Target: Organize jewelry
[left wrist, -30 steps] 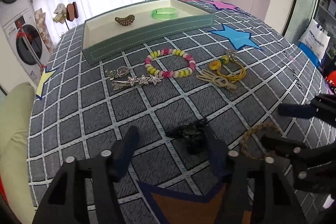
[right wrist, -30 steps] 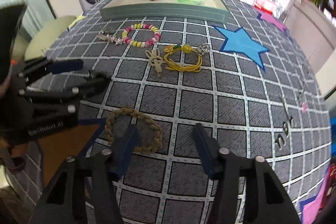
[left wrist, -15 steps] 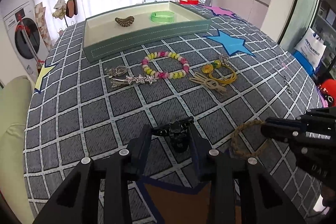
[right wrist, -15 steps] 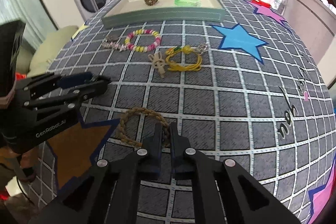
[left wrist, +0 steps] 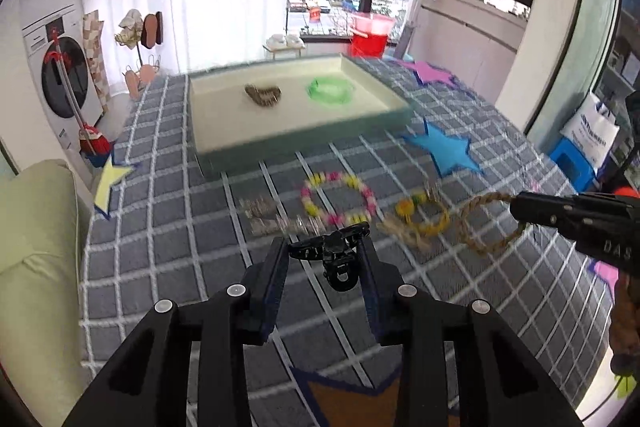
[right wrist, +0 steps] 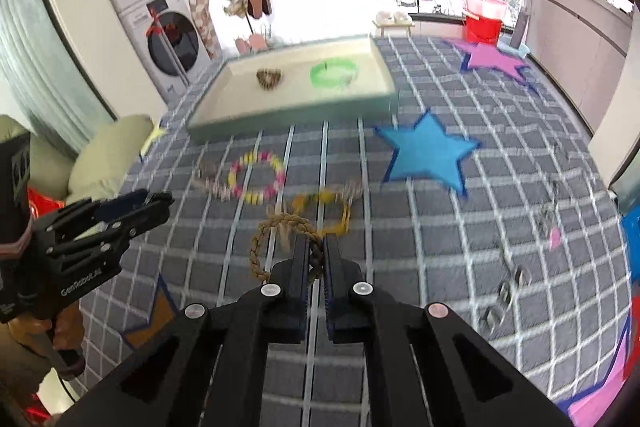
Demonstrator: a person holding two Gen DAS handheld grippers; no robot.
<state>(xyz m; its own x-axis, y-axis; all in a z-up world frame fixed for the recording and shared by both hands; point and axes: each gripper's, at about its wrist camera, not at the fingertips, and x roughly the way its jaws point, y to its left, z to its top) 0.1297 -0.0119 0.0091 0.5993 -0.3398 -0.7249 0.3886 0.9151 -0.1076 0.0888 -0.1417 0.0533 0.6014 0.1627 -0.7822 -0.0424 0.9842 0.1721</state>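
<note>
My left gripper (left wrist: pixel 324 259) is shut on a black hair claw clip (left wrist: pixel 334 255) and holds it above the grey checked cloth. My right gripper (right wrist: pixel 316 253) is shut on a braided rope bracelet (right wrist: pixel 264 239), lifted off the cloth; it also shows in the left wrist view (left wrist: pixel 486 223). A green-walled tray (left wrist: pixel 304 143) at the far side holds a brown hair clip (left wrist: pixel 262 94) and a green bangle (left wrist: pixel 330 90). On the cloth lie a pink-and-yellow bead bracelet (left wrist: pixel 340 199), a silver star clip (left wrist: pixel 280 221), a yellow cord charm (left wrist: pixel 424 213).
Blue star patch (left wrist: pixel 444 149) and pink star patch (right wrist: pixel 494 61) lie on the cloth. A pale cushion (left wrist: pixel 36 247) sits at the left edge. Washing machines (right wrist: pixel 160 27) and a red bucket (right wrist: pixel 482 23) stand beyond the far edge.
Both grippers rose from the cloth and moved toward the tray, the left carrying the black claw clip, the right carrying the rope bracelet it closed on half a second ago.
</note>
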